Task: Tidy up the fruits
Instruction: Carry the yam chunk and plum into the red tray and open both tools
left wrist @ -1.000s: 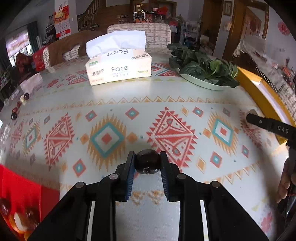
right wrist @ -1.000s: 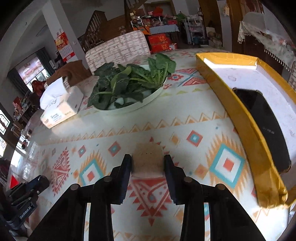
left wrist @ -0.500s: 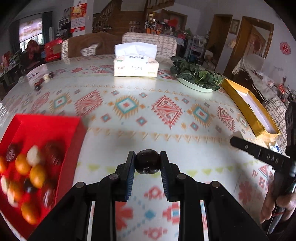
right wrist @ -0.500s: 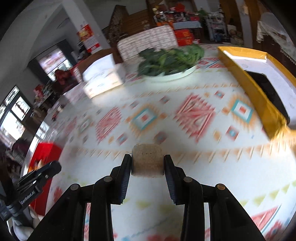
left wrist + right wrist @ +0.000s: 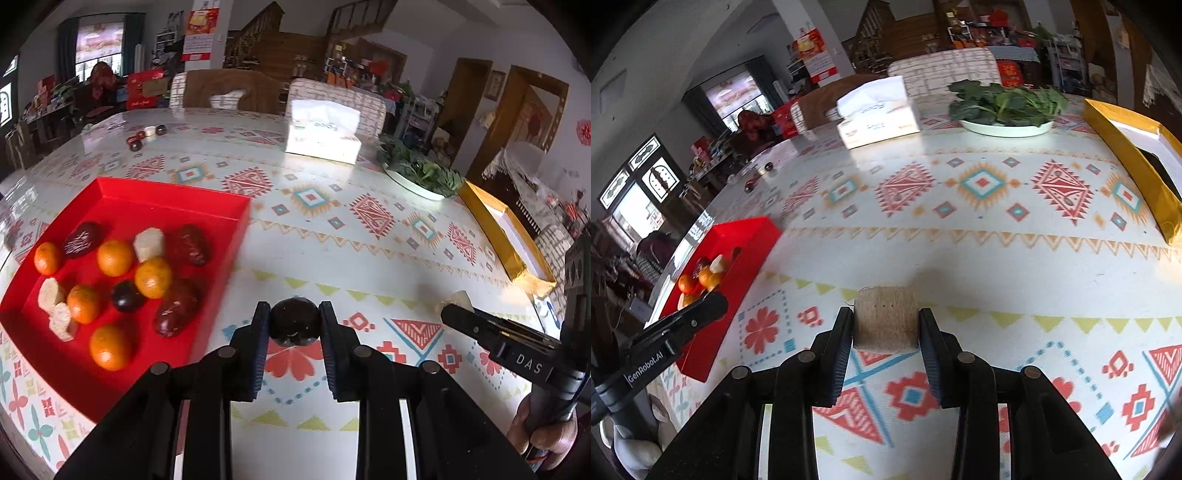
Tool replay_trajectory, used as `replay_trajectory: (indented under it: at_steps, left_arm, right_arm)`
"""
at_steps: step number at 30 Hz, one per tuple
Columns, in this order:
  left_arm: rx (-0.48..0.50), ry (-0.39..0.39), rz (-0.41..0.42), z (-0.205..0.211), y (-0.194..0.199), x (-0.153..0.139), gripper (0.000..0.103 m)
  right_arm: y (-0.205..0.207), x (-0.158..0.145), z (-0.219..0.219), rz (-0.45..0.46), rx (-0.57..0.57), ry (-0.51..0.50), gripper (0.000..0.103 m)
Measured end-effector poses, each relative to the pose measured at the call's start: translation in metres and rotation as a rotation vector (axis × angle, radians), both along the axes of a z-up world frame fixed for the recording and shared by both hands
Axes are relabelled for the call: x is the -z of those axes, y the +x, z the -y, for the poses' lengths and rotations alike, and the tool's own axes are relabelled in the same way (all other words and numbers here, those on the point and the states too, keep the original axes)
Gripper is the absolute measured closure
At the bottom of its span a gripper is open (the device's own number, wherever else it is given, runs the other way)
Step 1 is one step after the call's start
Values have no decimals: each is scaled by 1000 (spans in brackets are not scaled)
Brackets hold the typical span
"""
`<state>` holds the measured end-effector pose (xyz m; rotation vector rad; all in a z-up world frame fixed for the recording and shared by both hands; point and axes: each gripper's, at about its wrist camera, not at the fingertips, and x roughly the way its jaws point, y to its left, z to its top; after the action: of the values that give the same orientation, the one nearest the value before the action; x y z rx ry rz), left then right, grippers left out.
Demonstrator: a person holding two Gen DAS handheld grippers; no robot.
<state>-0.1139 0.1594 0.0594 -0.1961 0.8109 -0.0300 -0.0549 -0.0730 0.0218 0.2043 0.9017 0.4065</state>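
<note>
My left gripper (image 5: 294,325) is shut on a dark round fruit (image 5: 294,322) and holds it above the table, just right of the red tray (image 5: 207,201). The tray holds several oranges, dark fruits and pale chunks. My right gripper (image 5: 886,325) is shut on a tan cylindrical fruit chunk (image 5: 886,318) over the table's near part. The tray shows in the right wrist view (image 5: 738,236) to the left. The right gripper also shows in the left wrist view (image 5: 454,306), the left gripper at the right wrist view's lower left (image 5: 713,302).
A tissue box (image 5: 323,138), a plate of greens (image 5: 421,173) and a yellow box (image 5: 509,236) stand at the back and right. A few small fruits (image 5: 146,134) lie at the far left. The patterned cloth (image 5: 960,221) covers the table.
Both grippers pulled back toward the near edge and swung left with their fruits still held. The red tray has come fully into the left wrist view.
</note>
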Motion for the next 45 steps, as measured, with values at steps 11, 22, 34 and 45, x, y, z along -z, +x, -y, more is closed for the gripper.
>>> replay_trajectory:
  at_steps: [11,22,34,45]
  left_arm:
    - [-32,-20,10,-23,-8,-1,77]
    - [-51,-41,4,-34,-11,2,77]
    - [-69,-67,10,-49,-12,2,77]
    - [-127,-85,32,-89,-18,-8,77]
  right_arm:
    - [-3,-7,-32,15,-50,-14,64]
    - [-5,-11,-53,21,-89,-25,64]
    - [-1,-14,-77,23,-123,-35,64]
    - [10,-24,-130,39,-204,-42,64]
